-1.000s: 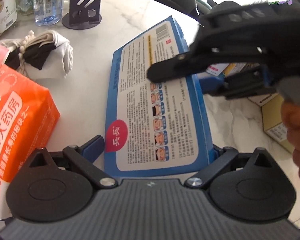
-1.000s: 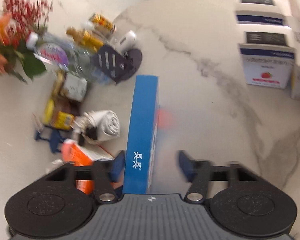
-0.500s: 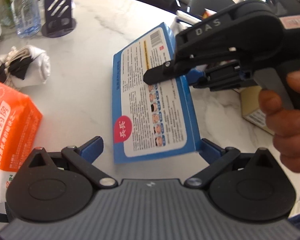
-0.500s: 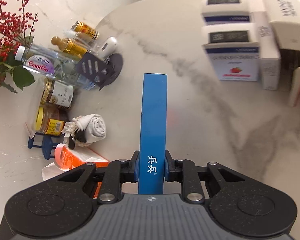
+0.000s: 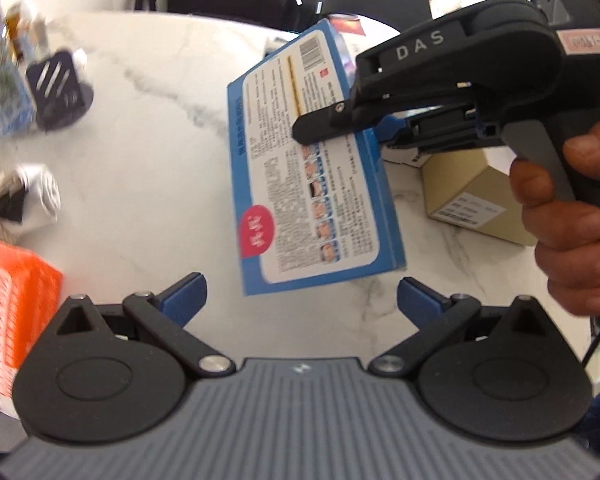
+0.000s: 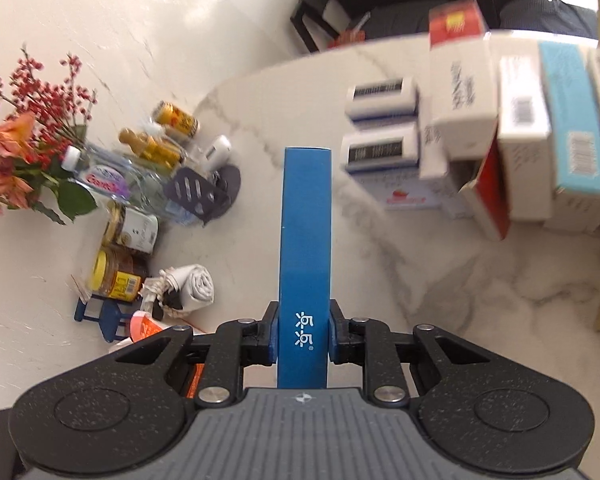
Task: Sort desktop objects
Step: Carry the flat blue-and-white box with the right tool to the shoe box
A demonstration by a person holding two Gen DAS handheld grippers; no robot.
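Lifted off the table, blue box sits clamped between right gripper pads.

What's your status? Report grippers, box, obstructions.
Right gripper shut on blue box, box off the table. Left gripper open, empty. Stacked cartons ahead right; path otherwise clear.

Both handheld tools share one build: a ribbed grey body, two round black discs, black link arms with silver screws, blue fingers. The right gripper bears raised letters "DAS", a pink label and a green light.
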